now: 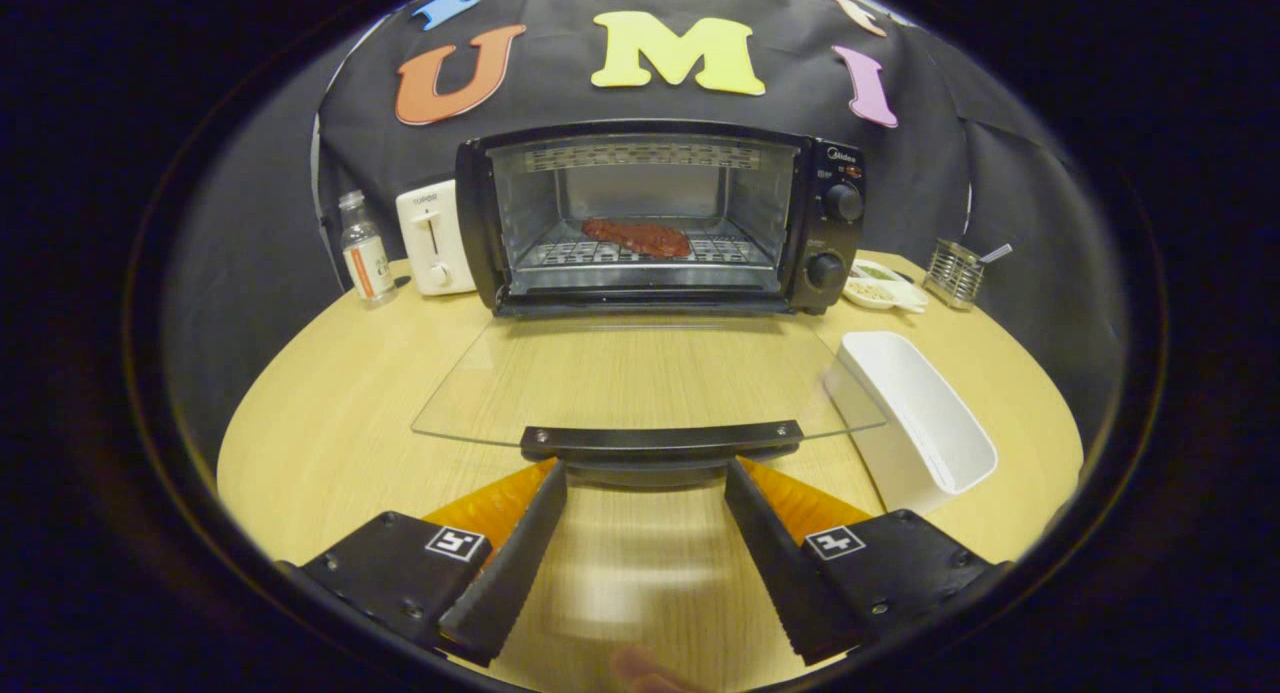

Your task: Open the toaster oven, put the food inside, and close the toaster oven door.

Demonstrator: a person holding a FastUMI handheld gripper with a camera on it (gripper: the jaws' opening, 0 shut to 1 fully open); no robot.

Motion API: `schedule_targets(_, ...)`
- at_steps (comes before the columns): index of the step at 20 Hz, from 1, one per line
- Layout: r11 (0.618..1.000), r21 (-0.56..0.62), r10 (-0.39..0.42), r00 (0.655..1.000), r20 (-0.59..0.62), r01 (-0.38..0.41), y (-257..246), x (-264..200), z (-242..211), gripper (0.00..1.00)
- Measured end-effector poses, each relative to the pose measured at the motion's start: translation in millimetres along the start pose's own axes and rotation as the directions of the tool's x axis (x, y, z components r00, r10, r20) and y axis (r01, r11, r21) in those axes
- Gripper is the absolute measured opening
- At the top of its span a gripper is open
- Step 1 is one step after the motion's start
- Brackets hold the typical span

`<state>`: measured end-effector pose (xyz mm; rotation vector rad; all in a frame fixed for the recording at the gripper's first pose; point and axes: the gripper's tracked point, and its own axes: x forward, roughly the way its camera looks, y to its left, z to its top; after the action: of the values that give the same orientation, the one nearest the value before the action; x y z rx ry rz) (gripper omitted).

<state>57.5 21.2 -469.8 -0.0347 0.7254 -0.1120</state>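
Observation:
The black toaster oven (835, 228) stands at the far side of the round wooden table with its glass door (640, 378) folded down flat toward me. A reddish slab of food (638, 237) lies on the wire rack inside. The door's black handle (662, 439) sits just ahead of my fingertips. My gripper (645, 473) is open, its fingers (520, 553) spread wide below the handle, tips close under its two ends, with nothing between them.
A white rectangular tray (925, 423) lies right of the door. A white toaster (432, 238) and a small bottle (363, 248) stand left of the oven. Small dishes (885, 285) and a wire holder (955, 271) sit to its right.

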Motion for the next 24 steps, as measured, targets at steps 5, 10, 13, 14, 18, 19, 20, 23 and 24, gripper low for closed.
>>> schedule_targets(5,1.000,0.022,0.002,1.000,0.025,-0.003,0,-4,6,1.00)
schedule_targets(10,1.000,0.017,0.004,0.996,0.094,-0.006,2,-12,23,1.00)
schedule_targets(13,1.000,0.011,0.004,0.990,0.140,-0.006,2,-19,37,1.00)
schedule_targets(14,1.000,0.011,0.004,0.987,0.159,-0.006,2,-22,44,1.00)
schedule_targets(18,1.000,0.008,-0.011,0.971,0.238,0.009,4,-32,80,1.00)
schedule_targets(19,1.000,0.002,-0.014,0.967,0.254,0.014,5,-32,88,1.00)
schedule_targets(20,1.000,-0.009,-0.016,0.962,0.273,0.020,6,-34,98,1.00)
schedule_targets(23,0.999,-0.040,-0.015,0.948,0.319,0.030,9,-33,124,1.00)
schedule_targets(24,0.999,-0.045,-0.014,0.944,0.330,0.031,9,-32,133,1.00)
